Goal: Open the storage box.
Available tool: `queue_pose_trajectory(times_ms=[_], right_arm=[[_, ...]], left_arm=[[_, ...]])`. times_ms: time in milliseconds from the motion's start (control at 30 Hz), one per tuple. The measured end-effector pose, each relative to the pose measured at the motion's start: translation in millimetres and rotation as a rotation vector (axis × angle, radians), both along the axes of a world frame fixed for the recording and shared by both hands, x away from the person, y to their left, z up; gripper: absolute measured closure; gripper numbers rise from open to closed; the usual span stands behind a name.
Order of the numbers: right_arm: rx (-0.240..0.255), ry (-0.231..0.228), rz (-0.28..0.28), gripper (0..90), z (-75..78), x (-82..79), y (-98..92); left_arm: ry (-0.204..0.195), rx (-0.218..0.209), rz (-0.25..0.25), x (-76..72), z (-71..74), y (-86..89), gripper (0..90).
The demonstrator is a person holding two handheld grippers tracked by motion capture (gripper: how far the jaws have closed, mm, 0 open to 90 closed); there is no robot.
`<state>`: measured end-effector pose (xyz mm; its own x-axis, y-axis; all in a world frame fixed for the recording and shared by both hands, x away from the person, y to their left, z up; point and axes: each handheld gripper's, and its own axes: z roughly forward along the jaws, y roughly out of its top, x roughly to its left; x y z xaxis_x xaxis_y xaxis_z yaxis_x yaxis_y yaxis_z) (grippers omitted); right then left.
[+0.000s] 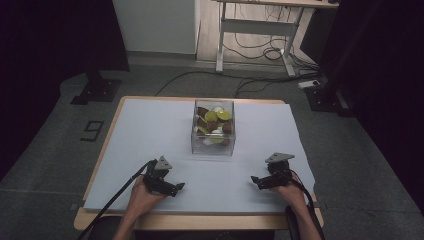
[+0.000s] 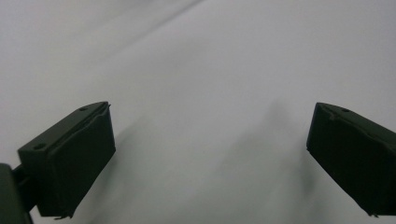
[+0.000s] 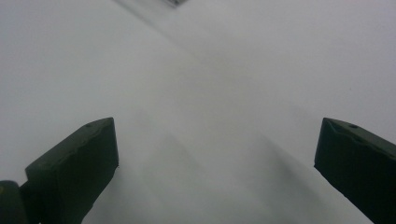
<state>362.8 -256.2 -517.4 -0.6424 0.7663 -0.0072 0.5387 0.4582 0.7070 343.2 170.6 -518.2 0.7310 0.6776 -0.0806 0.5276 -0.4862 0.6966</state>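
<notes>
Box (image 1: 213, 142) clear, square, holding yellow-green and brown pieces; left tool (image 1: 179, 187), right tool (image 1: 255, 180) spread, empty.

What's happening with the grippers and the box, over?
Left gripper open, empty, low over the sheet. Right gripper open, empty. Clear box of capsules untouched, mid-table. Path clear.

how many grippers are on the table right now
2: the black left gripper rests near the white table cover's front left, the black right gripper near its front right, both with jaws apart.
</notes>
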Motion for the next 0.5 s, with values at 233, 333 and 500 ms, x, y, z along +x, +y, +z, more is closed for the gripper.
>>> queue_pose_trajectory(times_ms=[233,333,500], right_arm=[[0.02,-0.015,-0.001,0.0,12.1,-2.9,3.5],[0.027,-0.027,0.012,0.0,16.7,-3.8,6.6],[0.05,-0.018,0.009,0.0,23.6,-4.4,9.4]], left_arm=[[-0.017,-0.017,-0.026,2.4,8.7,-2.8,5.4],[-0.027,-0.015,-0.031,3.8,12.3,-4.4,7.6],[-0.044,-0.012,-0.05,9.7,24.4,-8.9,12.1]])
